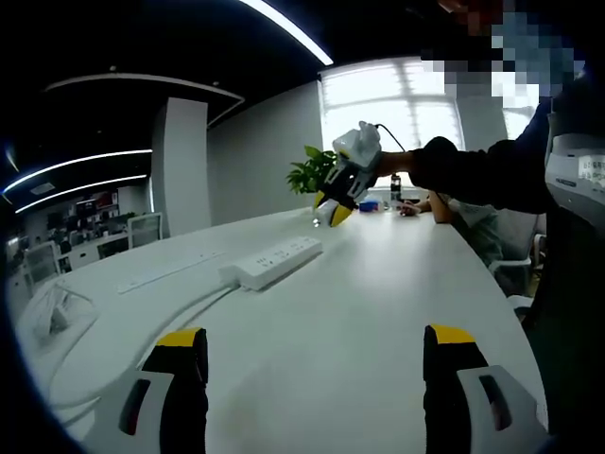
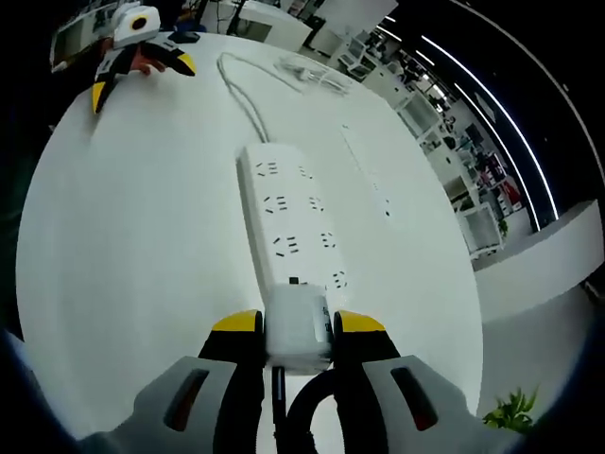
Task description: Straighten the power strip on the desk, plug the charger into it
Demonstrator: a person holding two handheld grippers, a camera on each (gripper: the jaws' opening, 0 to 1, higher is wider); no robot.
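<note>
Right gripper is clamped on a white charger block, its yellow-tipped jaws pressed against the block's two sides, a dark cable looping down between them. Seen from the right gripper view, the charger hangs just above the near end of the white power strip, which lies flat on the white desk. The strip's long axis runs straight away from this gripper, almost in line with the jaws, with two rows of sockets along it and its cord trailing off the far end. The nearest sockets sit directly ahead of the charger, so the coming move looks like a short descent rather than a sideways reach; whether the prongs face the sockets cannot be told.

Left gripper holds nothing, jaws spread wide over bare desk, well apart from the power strip, which lies ahead and angled to its left. From the left gripper view, the right gripper hovers just beyond the strip's far end.
</note>
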